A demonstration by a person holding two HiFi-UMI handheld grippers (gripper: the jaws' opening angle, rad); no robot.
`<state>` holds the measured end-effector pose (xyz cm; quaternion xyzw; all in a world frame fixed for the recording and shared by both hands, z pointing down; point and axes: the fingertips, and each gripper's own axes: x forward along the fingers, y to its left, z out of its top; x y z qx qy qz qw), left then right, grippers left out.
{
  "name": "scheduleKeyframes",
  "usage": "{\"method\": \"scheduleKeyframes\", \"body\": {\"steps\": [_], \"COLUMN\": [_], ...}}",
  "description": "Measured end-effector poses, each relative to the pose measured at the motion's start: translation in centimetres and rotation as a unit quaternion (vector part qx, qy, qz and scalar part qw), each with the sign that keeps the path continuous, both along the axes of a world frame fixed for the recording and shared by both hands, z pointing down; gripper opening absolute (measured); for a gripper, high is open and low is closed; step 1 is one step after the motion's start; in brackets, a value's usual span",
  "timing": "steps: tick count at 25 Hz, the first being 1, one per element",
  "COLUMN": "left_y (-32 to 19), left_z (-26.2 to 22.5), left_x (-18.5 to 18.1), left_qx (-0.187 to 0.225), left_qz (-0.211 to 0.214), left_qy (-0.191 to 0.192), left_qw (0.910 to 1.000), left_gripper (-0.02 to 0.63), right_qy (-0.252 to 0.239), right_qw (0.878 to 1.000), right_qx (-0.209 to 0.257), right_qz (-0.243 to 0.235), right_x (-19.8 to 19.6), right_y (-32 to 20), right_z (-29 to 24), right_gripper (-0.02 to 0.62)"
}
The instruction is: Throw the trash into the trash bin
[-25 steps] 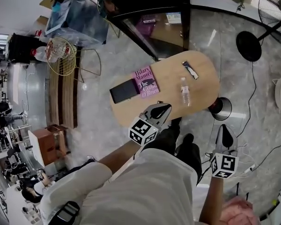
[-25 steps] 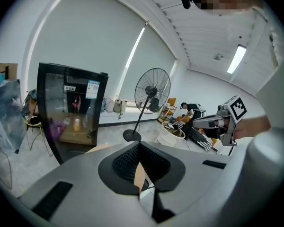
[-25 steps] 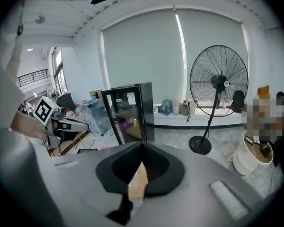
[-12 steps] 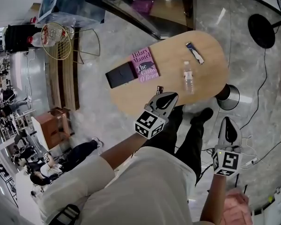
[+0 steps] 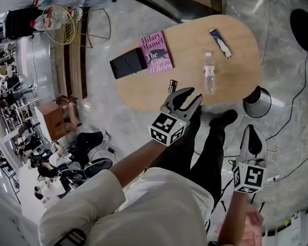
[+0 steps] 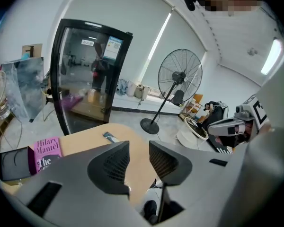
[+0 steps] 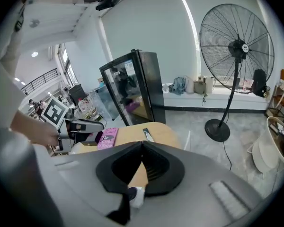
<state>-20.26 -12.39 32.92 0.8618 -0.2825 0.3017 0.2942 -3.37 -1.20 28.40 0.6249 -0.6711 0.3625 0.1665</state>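
Pink book [image 5: 156, 53] on the table [image 5: 238, 60]: in the head view the cover reads "Hilary Mantel" at the top, with "The Giant, O'Brien" below it.
Left gripper view, same cover, partly cut off: "Hilary Mantel", "The".
Right gripper view: cover too small to read.
Small black tag [image 5: 172, 85] near the table edge: white print, illegible.
Bottle [image 5: 209, 76] label: illegible.
Cubes on the left gripper [image 5: 191, 95] and right gripper [image 5: 250, 132]: black-and-white square codes, no letters.

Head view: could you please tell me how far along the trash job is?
Nothing looks done: the bottle and packet lie on the table. Nothing is in hand: the left gripper, fingers just opening, and the shut right gripper are empty. Binning into the metal bin remains.
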Motion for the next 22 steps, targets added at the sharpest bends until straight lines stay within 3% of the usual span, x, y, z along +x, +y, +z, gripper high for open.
{"method": "scheduleKeyframes", "body": {"steps": [5, 7, 12, 22], "left_y": [0.7, 0.9, 1.5, 2.7], "left_z": [3.1, 3.8, 6.1, 13.3], "left_x": [-0.5, -0.6, 0.0, 1.1], "left_qx": [-0.003, -0.005, -0.016, -0.046], "left_qz": [-0.023, -0.034, -0.047, -0.039], "left_qy": [-0.021, -0.032, -0.052, -0.085], "left_qw": [0.9995, 0.9989, 0.9974, 0.9945], "left_gripper": [0.321, 0.37, 0.408, 0.41], "right_qy": [-0.015, -0.02, -0.029, -0.049], "right_qw": [1.0, 1.0, 0.999, 0.998], "right_qx": [-0.01, -0.014, -0.021, -0.034], "right_qz": [-0.008, -0.009, -0.002, 0.014], "right_x": [-0.2, -0.1, 0.3, 0.2], "right_y": [0.9, 1.3, 2.3, 3.1], "right_z": [2.8, 3.7, 5.8, 11.2], "right_gripper": [0.011, 0.011, 0.011, 0.011]}}
